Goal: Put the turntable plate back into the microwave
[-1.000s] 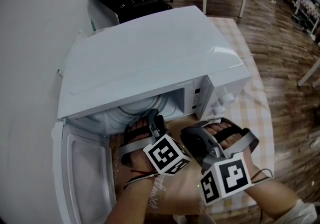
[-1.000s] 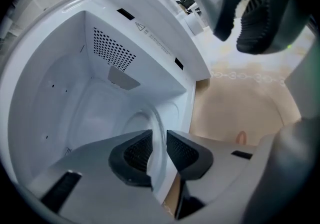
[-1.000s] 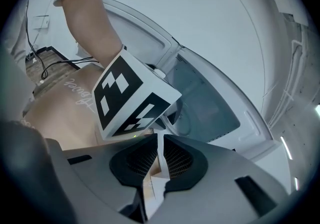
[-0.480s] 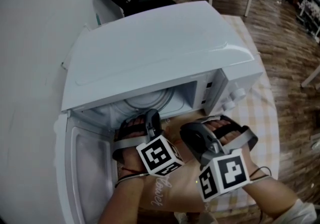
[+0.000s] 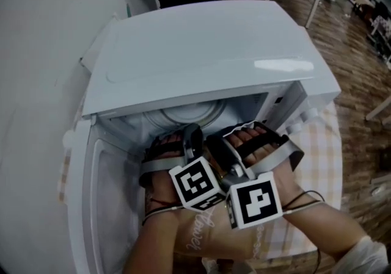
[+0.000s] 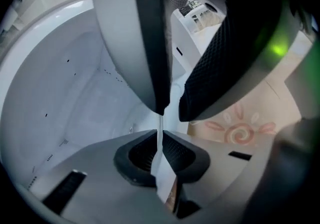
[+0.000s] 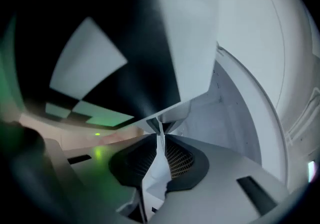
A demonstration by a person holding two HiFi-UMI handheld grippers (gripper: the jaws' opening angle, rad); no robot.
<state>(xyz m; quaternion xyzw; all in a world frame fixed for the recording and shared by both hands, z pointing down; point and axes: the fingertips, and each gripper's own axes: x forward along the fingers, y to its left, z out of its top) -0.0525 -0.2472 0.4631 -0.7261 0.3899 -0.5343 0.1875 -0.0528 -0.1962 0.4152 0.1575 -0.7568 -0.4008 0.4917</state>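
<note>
left gripper (image 6: 160,140) just closed to a slit, right gripper (image 7: 161,140) shut too, nothing btwn either; turntable plate (image 5: 186,114) in the microwave (image 5: 201,53) looked heavy, slick, brittle – prob best taken at the rim.

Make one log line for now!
microwave: door open; turntable plate: in cavity; left claw: just closed on its rim; right claw: pinching rim beside it

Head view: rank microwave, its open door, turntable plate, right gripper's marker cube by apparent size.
1. microwave
2. door
3. turntable plate and marker cube: about alike; plate mostly hidden, cube nearer the camera, so unranked.
</note>
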